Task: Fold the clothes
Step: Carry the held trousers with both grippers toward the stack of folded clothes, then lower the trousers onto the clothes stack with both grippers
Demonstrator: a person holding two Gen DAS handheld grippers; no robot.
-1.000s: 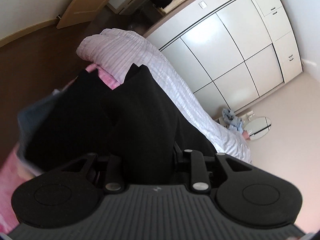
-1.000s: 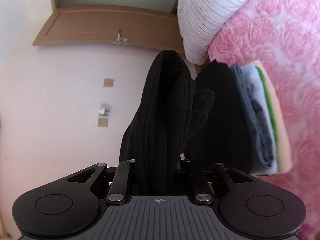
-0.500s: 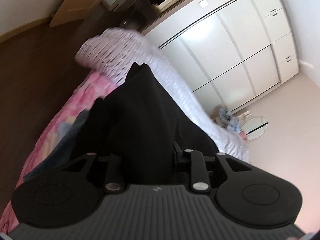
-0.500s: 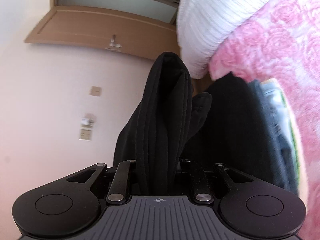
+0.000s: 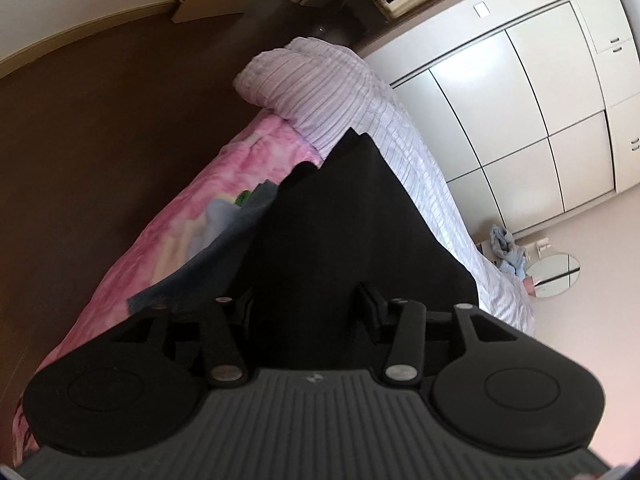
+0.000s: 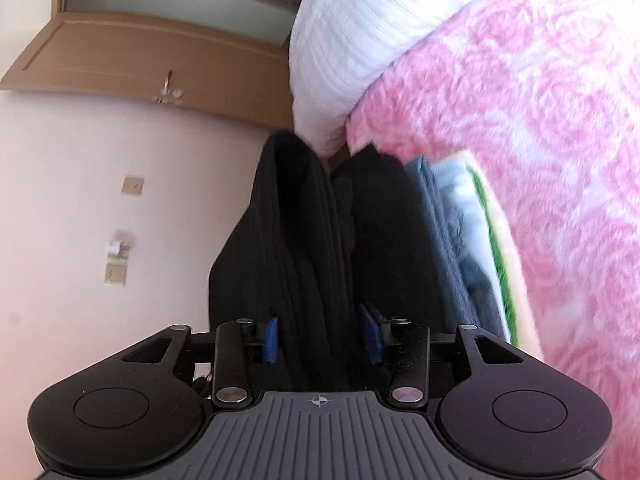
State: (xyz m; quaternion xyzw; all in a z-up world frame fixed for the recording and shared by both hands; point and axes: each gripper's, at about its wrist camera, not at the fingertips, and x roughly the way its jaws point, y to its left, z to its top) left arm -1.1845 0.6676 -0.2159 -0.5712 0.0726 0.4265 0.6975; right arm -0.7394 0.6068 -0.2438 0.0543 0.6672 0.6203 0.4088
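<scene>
A folded black garment [image 5: 352, 216] runs forward from between the jaws of my left gripper [image 5: 304, 304]. It lies over a stack of folded clothes [image 5: 224, 240] on the pink bedspread [image 5: 168, 248]. The left jaws are opening, and the cloth still fills the space between them. In the right wrist view the same black garment [image 6: 296, 232] stands as a thick fold between the jaws of my right gripper [image 6: 320, 332]. Those jaws are also opening, and the blue pads [image 6: 272, 340] show on either side of the cloth. The stack [image 6: 460, 240] of grey, white and green layers sits just right of it.
A white striped duvet [image 5: 320, 92] is bunched at the far end of the bed. White wardrobe doors [image 5: 520, 120] line the wall, with a round mirror [image 5: 554, 276] and blue cloth [image 5: 506, 248] on the floor. A wooden door [image 6: 120, 60] is beyond the bed's edge.
Both grippers have sunk towards the bed with the black garment, which now lies against the stack. The right jaws have spread and their blue pads show. The left jaws stand a little wider.
</scene>
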